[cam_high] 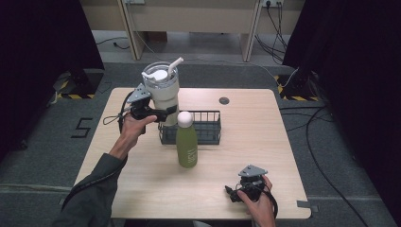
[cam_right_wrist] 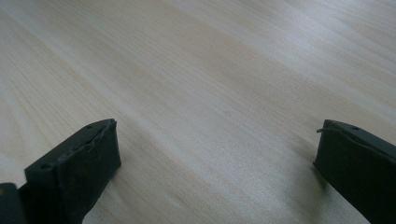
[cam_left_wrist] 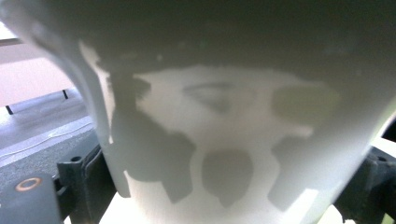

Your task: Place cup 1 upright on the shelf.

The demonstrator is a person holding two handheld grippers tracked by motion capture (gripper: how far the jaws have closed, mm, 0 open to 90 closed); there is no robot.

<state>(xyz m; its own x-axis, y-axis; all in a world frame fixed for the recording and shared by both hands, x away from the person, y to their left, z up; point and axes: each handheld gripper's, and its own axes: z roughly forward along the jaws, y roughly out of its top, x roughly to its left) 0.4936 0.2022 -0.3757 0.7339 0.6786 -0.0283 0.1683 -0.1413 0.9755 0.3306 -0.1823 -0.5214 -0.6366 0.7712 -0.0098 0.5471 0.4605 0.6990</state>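
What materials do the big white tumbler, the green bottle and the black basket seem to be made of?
Tumbler: probably coated metal with a matt cream finish that shows soft shadows and no glare; its lid and straw look like plastic.
Green bottle: likely painted metal, even olive surface, with a smooth white cap, perhaps plastic.
Basket: thin black wire, seemingly coated metal; the table shows through its mesh.

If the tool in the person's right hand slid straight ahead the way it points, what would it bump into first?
Probably nothing soon: the right tool stands open over bare table, and its own view shows plain wood ahead. From above it seems to point left along the near edge, though its heading is hard to judge.
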